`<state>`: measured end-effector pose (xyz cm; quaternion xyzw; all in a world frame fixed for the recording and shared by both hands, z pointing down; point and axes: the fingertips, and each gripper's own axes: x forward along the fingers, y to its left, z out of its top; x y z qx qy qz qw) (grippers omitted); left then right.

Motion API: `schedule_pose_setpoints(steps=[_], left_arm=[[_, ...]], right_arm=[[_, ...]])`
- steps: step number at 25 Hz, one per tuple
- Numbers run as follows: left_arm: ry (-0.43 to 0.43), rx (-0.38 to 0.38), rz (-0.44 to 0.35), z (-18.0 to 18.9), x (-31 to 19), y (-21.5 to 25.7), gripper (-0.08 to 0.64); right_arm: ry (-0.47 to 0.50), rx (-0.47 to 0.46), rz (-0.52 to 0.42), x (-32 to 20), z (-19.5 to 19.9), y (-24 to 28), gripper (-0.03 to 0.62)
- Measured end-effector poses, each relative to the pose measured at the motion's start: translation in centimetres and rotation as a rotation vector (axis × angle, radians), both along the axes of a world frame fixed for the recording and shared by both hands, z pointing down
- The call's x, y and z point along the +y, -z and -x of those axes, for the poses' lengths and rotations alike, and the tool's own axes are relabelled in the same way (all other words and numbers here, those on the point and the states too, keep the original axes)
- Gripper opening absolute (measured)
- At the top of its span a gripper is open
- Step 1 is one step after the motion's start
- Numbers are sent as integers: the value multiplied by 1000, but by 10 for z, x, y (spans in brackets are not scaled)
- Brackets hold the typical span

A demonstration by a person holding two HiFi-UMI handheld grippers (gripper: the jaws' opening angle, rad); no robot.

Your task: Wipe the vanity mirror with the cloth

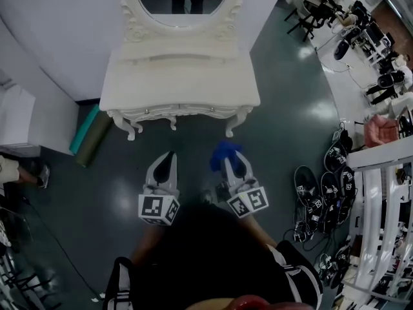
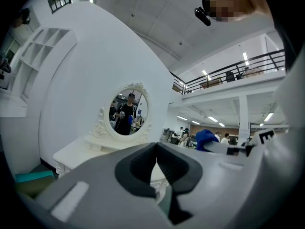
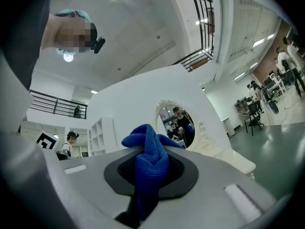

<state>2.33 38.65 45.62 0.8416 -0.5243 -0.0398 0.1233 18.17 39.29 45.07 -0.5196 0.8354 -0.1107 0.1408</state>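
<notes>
An oval vanity mirror point(image 1: 182, 2) in an ornate white frame stands at the back of a white dressing table point(image 1: 181, 76), and it shows again as the mirror point(image 2: 129, 112) and the mirror point(image 3: 176, 126). My right gripper point(image 1: 227, 158) hangs in front of the table, shut on a blue cloth point(image 1: 224, 152); the cloth point(image 3: 148, 162) bunches up out of the jaws. My left gripper point(image 1: 165, 165) hangs beside it with its jaws shut and nothing between them. Both are well short of the mirror, over the floor.
A rolled teal and olive mat point(image 1: 89, 134) lies on the floor left of the table. Shoes and cables point(image 1: 322, 192) crowd the floor at the right beside a white rack point(image 1: 381, 225). Desks, chairs and people point(image 1: 361, 24) fill the far right. A curved white wall point(image 1: 45, 44) rises at left.
</notes>
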Motion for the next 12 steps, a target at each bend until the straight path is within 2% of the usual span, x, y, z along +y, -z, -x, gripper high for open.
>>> schedule_pose_setpoints(steps=[7, 12], left_arm=[[13, -5, 1, 37, 1, -4, 9], [-11, -3, 6, 60, 7, -12, 8]], right_arm=[[-12, -8, 1, -3, 28, -1, 44], [-45, -8, -8, -1, 44, 1, 44]])
